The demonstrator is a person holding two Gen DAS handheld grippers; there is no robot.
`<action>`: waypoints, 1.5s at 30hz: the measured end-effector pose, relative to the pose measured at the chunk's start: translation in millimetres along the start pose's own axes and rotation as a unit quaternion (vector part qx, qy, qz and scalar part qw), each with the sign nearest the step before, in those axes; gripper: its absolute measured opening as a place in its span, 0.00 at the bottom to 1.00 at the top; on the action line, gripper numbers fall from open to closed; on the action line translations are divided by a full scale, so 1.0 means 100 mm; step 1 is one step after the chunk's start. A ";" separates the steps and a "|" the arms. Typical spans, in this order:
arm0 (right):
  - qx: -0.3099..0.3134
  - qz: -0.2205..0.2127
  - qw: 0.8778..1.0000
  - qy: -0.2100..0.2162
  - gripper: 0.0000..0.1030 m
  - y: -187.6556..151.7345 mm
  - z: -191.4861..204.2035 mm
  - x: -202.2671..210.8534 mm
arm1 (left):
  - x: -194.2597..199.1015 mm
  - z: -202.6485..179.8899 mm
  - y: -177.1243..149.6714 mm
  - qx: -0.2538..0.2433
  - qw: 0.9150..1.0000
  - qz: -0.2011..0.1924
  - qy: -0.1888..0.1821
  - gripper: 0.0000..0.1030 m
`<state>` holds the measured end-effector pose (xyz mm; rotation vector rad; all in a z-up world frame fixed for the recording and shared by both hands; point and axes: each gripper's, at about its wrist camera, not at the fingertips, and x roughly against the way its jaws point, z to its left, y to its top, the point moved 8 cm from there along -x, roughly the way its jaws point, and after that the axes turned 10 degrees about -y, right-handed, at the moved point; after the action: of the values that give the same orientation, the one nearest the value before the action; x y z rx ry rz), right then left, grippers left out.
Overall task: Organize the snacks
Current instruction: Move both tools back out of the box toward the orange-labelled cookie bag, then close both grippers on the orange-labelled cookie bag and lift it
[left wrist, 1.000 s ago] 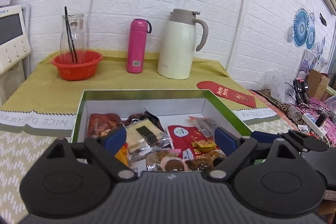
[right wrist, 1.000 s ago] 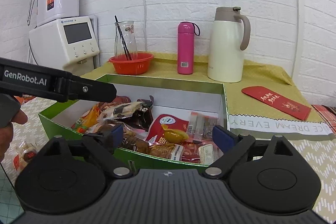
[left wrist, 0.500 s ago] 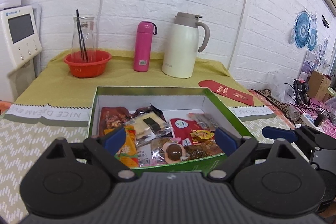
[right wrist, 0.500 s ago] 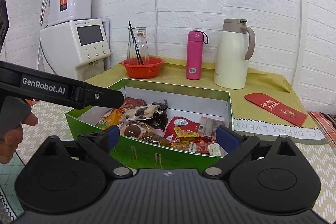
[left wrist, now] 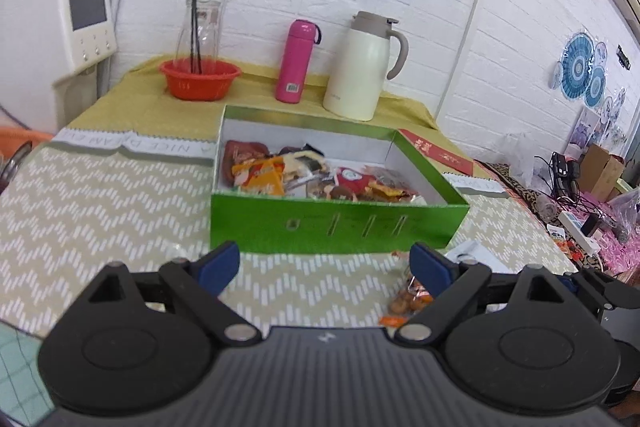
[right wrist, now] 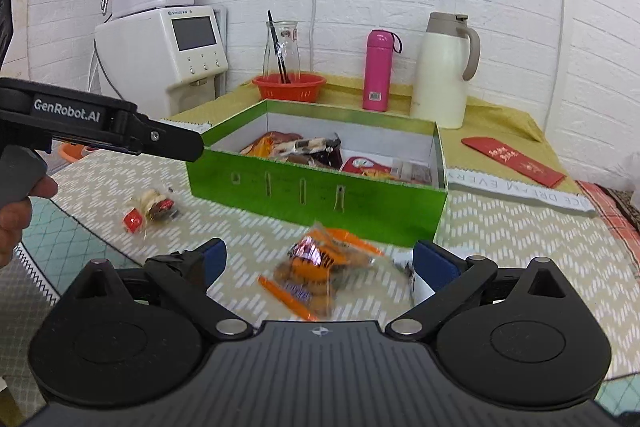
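Both tongs stand spread and empty: the left gripper [left wrist: 324,267] and right gripper [right wrist: 316,263] hover short of the green box [right wrist: 316,195], where most snacks lie. An orange packet [right wrist: 320,267] lies loose between the right fingers; its slick, blurred wrapper could probably slide away under an uneven pinch. Only the right view shows the small snack [right wrist: 150,209] near the left tongs.

blurred: orange snack packet [right wrist: 320,275] | cut off: hand [right wrist: 16,211] | unreadable: box [right wrist: 320,195] snack labels
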<state>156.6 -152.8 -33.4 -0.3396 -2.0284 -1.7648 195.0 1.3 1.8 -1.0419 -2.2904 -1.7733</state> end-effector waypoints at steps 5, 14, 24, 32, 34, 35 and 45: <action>-0.053 0.035 0.998 0.014 1.00 -0.17 0.07 -0.12 | 0.16 0.15 -0.45 0.039 0.999 0.014 0.011 0.89; -0.090 0.069 0.993 -0.015 1.00 -0.10 0.20 -0.61 | 0.32 0.40 -0.66 0.062 0.998 0.022 0.026 0.89; -0.010 0.064 0.994 0.084 0.84 -0.26 0.52 -0.25 | 0.22 0.29 -0.63 0.061 0.997 0.033 -0.022 0.89; -0.051 0.062 0.993 0.083 0.94 -0.39 0.46 -0.04 | -0.20 -0.23 -0.54 0.007 0.992 0.082 -0.093 0.89; -0.050 0.061 0.994 0.082 0.99 -0.40 0.47 -0.02 | -0.32 -0.30 -0.57 0.011 0.990 0.097 -0.101 0.89; -0.049 0.060 0.994 0.080 0.99 -0.40 0.48 -0.02 | -0.37 -0.33 -0.59 0.015 0.989 0.104 -0.105 0.89; -0.058 0.057 0.994 0.077 0.98 -0.41 0.47 -0.02 | -0.48 -0.40 -0.67 0.018 0.984 0.132 -0.120 0.63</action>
<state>132.5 -113.4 -74.4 -0.3360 -1.7694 -1.7845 181.7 -63.6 -61.7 -1.5448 -2.1711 -1.5723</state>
